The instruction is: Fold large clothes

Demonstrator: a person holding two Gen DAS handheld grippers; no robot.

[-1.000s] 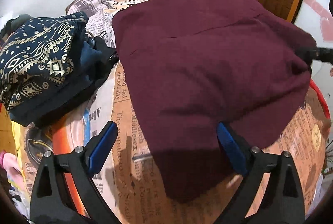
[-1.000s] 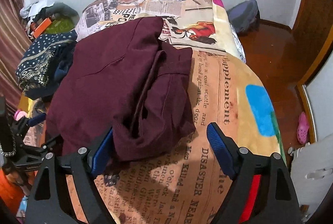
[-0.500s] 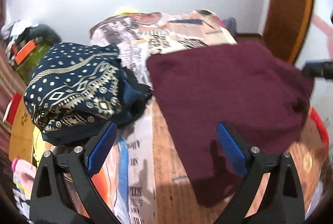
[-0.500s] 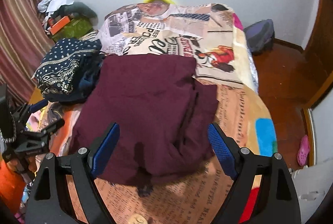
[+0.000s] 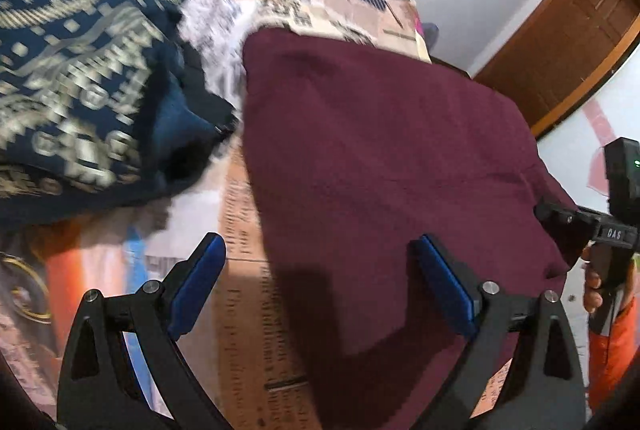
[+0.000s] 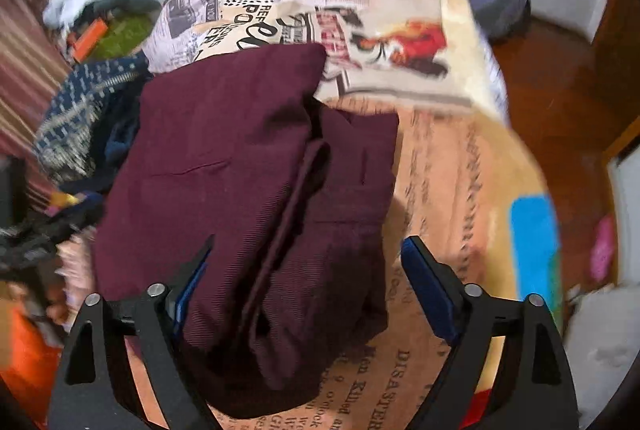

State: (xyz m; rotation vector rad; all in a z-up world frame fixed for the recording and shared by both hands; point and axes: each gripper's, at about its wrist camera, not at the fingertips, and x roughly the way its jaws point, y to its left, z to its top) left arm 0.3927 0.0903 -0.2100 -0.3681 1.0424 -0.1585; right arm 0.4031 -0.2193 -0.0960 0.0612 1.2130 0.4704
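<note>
A maroon garment (image 5: pixel 380 158) lies folded on the bed, with layered folds along its right side in the right wrist view (image 6: pixel 248 190). My left gripper (image 5: pixel 320 282) is open and empty, its jaws wide apart over the garment's near left edge. My right gripper (image 6: pixel 308 282) is open and empty, low over the garment's near right corner, with the cloth lying between the jaws. The right gripper's body also shows at the right edge of the left wrist view (image 5: pixel 600 230).
A newspaper-print bedspread (image 6: pixel 460 170) covers the bed. A stack of folded navy patterned clothes (image 5: pixel 80 78) sits left of the garment. A wooden door (image 5: pixel 572 42) and wooden floor (image 6: pixel 560 90) lie to the right. Clutter (image 6: pixel 100 30) sits at the far left.
Both grippers have dropped lower and closer to the maroon garment. The views are blurred by motion. Both stay open and empty.
</note>
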